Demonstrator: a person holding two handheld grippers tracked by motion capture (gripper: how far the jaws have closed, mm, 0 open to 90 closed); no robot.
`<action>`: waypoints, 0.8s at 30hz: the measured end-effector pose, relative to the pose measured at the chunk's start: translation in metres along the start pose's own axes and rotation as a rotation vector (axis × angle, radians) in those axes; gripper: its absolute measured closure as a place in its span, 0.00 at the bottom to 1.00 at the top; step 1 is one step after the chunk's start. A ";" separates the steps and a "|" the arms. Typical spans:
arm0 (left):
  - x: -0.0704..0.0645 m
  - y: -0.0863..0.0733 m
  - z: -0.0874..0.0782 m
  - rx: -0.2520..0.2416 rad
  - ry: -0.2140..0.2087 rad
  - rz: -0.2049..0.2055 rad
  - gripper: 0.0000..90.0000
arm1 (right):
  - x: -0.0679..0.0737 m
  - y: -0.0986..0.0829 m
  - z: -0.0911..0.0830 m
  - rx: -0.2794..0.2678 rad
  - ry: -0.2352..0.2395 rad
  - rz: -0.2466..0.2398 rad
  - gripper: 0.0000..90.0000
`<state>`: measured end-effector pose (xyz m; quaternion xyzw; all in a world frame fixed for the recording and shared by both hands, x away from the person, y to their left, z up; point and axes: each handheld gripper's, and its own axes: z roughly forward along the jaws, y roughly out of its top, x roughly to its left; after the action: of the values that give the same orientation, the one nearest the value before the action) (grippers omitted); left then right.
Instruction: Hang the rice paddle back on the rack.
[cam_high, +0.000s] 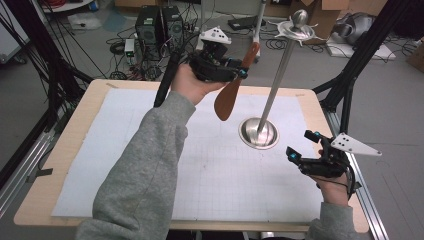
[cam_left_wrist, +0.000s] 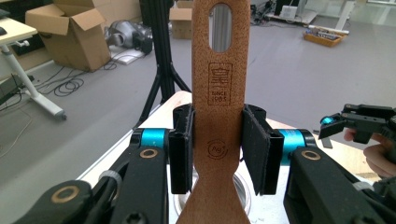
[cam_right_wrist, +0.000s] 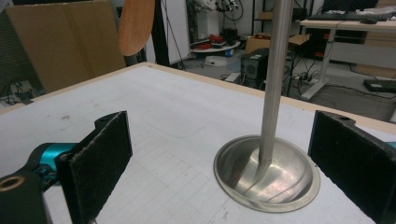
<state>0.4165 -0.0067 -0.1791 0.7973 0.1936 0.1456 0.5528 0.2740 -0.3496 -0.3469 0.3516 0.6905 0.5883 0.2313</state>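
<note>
A brown wooden spatula (cam_high: 235, 90) hangs in the air above the far side of the table, its blade pointing down. My left gripper (cam_high: 240, 70) is shut on its handle. In the left gripper view the handle (cam_left_wrist: 219, 93) stands upright between the two black pads (cam_left_wrist: 181, 149), with an oval hole near its top. A metal stand has a round base (cam_high: 258, 133) and a tall pole (cam_high: 280, 70) with hooks at its top (cam_high: 299, 27). My right gripper (cam_high: 302, 145) is open just right of the base. In the right gripper view the base (cam_right_wrist: 267, 175) lies between the open pads (cam_right_wrist: 100, 161).
A white gridded mat (cam_high: 150, 165) covers the wooden table (cam_high: 75, 125). Black frame legs (cam_high: 360, 55) stand beside the table on both sides. Computers, cables and cardboard boxes (cam_left_wrist: 70, 32) lie on the floor beyond the far edge.
</note>
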 end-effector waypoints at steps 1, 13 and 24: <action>0.000 0.000 0.000 0.000 0.000 0.000 0.72 | 0.000 0.000 0.000 0.000 0.000 0.000 0.05; 0.003 0.021 0.008 -0.021 -0.027 0.002 0.72 | 0.001 -0.001 -0.011 -0.003 -0.015 -0.002 0.05; 0.002 0.033 0.009 -0.043 -0.049 0.010 0.72 | 0.001 -0.004 -0.016 0.006 -0.029 -0.002 0.05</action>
<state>0.4274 -0.0236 -0.1516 0.7895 0.1727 0.1331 0.5737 0.2608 -0.3589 -0.3473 0.3602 0.6893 0.5807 0.2408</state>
